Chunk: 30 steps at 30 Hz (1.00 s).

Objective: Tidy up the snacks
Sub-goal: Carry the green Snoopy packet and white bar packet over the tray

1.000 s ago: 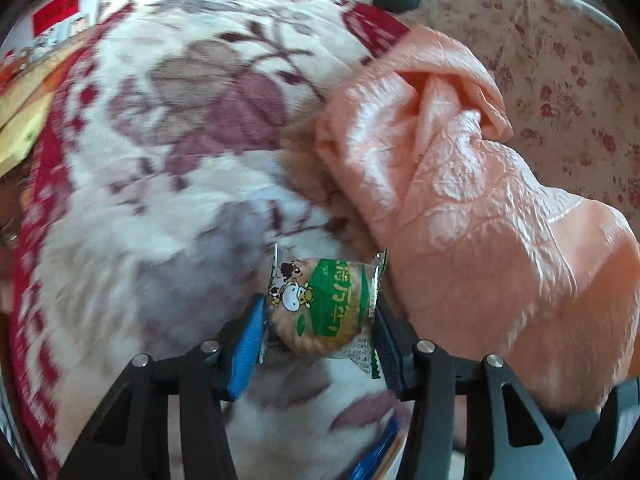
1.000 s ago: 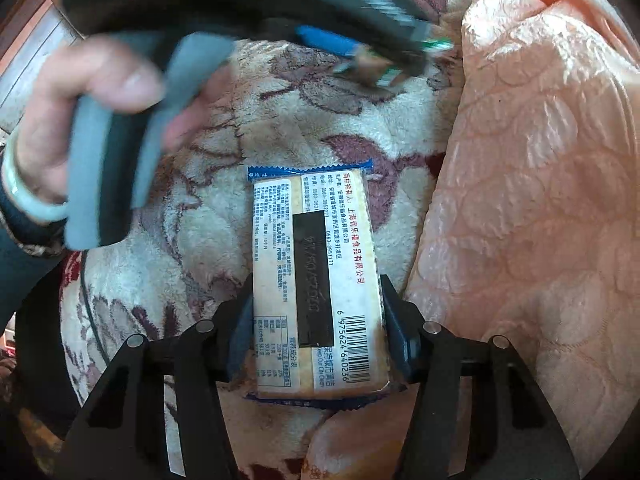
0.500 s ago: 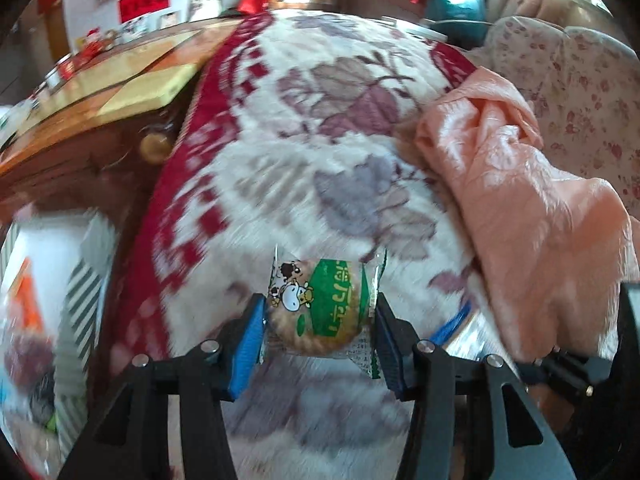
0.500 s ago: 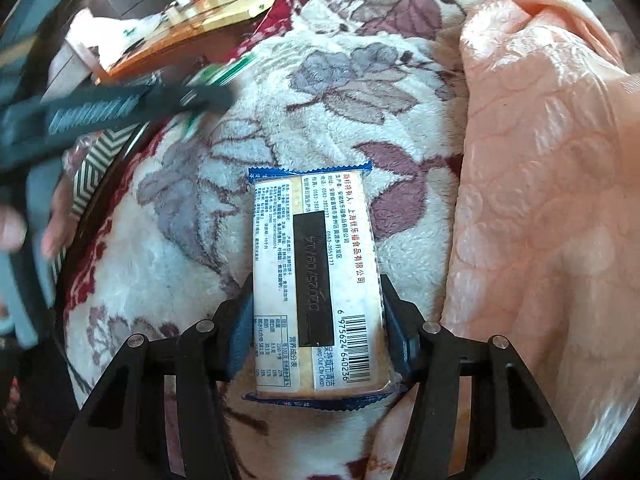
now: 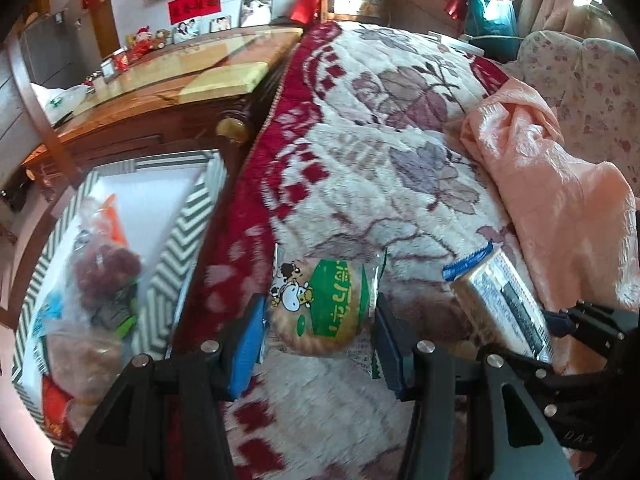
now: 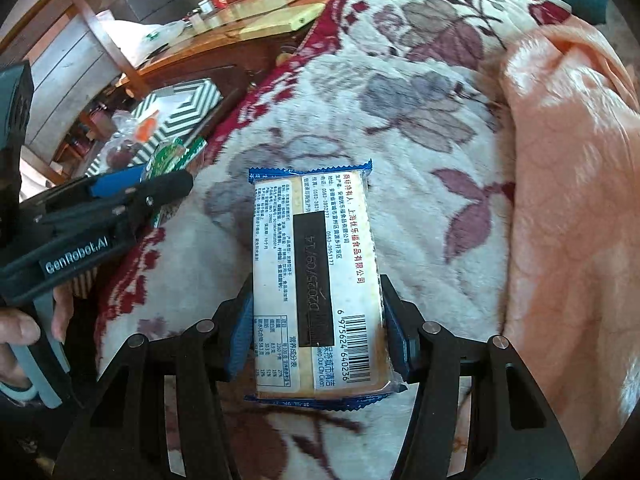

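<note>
My left gripper (image 5: pixel 318 326) is shut on a round biscuit in a green wrapper with a cartoon cow (image 5: pixel 320 304), held above the flowered blanket (image 5: pixel 360 168). My right gripper (image 6: pixel 316 332) is shut on a rectangular cracker pack with blue ends (image 6: pixel 316 280), its printed back and barcode facing up. That pack (image 5: pixel 504 304) also shows at the right in the left wrist view. The left gripper with the green biscuit (image 6: pixel 172 160) shows at the left in the right wrist view. A striped box (image 5: pixel 176 240) with several snack bags (image 5: pixel 100 276) in it sits at the left.
A wooden table with a glass top (image 5: pixel 168 80) stands behind the box, carrying small items. A crumpled peach cloth (image 5: pixel 560 200) lies on the blanket's right side. A floral sofa back (image 5: pixel 592 80) is at the far right. A person's hand (image 6: pixel 24 328) holds the left gripper's handle.
The left gripper has swung left with the biscuit, bringing the striped box and table into its view. The right gripper has shifted left with the cracker pack still held.
</note>
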Each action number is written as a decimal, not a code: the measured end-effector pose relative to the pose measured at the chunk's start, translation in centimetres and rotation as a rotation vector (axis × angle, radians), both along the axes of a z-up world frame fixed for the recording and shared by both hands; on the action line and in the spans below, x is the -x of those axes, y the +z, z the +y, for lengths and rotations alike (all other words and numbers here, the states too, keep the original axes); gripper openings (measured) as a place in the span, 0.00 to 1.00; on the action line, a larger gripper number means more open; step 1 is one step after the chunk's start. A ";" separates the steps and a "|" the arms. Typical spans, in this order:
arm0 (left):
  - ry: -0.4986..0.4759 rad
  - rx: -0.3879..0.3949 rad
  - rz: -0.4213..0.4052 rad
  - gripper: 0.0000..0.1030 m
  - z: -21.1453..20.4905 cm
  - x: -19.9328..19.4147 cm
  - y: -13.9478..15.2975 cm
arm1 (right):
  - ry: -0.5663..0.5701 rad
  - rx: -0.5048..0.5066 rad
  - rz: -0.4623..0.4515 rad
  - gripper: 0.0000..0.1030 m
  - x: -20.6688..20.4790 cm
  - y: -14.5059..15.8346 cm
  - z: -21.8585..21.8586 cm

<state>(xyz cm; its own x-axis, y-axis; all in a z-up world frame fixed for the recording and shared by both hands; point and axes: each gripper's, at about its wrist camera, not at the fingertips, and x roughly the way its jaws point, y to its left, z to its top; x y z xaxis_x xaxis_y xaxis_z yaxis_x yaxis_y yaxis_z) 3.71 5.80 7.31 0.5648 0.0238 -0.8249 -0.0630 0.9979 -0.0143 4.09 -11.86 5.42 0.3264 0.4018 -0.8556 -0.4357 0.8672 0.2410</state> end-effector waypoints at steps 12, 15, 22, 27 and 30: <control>0.083 -0.006 -0.023 0.53 4.1 2.5 1.1 | 0.081 -0.018 -0.012 0.54 0.2 1.5 4.9; 0.113 -0.008 -0.029 0.53 5.5 3.1 1.6 | 0.111 -0.018 -0.014 0.54 0.2 1.9 6.5; 0.181 -0.012 -0.045 0.53 9.1 4.3 2.4 | 0.183 -0.014 -0.028 0.54 0.2 3.0 10.5; 0.228 -0.008 -0.053 0.53 11.2 5.2 2.8 | 0.225 -0.014 -0.031 0.54 0.5 3.6 12.8; 0.252 -0.005 -0.059 0.53 12.3 5.7 3.0 | 0.250 -0.013 -0.034 0.54 0.6 4.0 14.1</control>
